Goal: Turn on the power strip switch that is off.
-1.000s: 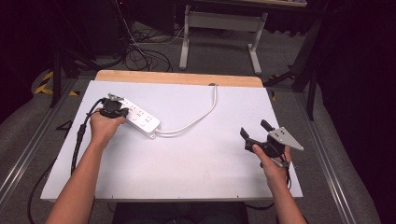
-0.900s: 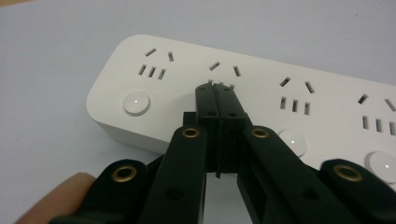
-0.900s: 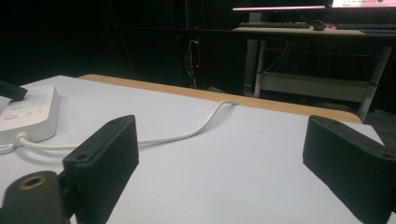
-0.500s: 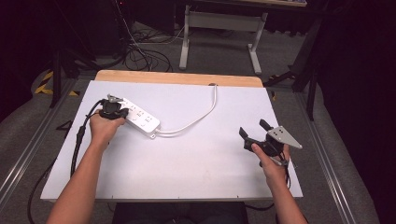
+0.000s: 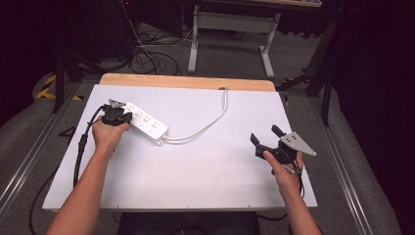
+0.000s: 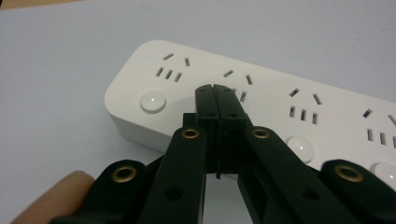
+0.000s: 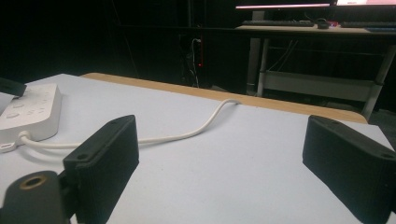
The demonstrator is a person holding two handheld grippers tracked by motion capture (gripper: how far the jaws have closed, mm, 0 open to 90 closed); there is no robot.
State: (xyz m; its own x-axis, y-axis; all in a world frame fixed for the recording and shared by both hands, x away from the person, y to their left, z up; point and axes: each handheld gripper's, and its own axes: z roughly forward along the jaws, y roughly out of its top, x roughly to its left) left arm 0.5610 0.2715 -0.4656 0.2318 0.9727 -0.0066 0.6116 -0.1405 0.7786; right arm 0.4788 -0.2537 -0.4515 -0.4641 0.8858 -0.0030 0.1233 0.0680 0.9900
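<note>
White and matt, the table (image 5: 205, 161) carries a wooden strip along its far edge. In the high view a white power strip (image 5: 147, 126) lies flat at the far left of this surface, set at a slant, and its white cable (image 5: 205, 125) curves away to the far edge. The left gripper (image 5: 117, 116) sits at the near-left end of the power strip, jaws together, with nothing between them. The right gripper (image 5: 264, 136) is held well apart from it at the right side of the table, jaws spread and empty, a grey three-cornered plate on top.

In the left gripper view the left gripper's (image 6: 215, 93) two black jaws meet tip to tip over the top face of the power strip (image 6: 280, 93); whether the tips touch the plastic I cannot tell. The casing is smooth, rounded at the corners, with rows of slotted sockets and round white buttons (image 6: 152, 101).

In the right gripper view the right gripper (image 7: 219, 149) shows two black, ribbed, block-shaped pads wide apart above bare table (image 7: 224, 186). The power strip (image 7: 30, 114) lies at far left, its cable (image 7: 205, 122) crossing behind.
</note>
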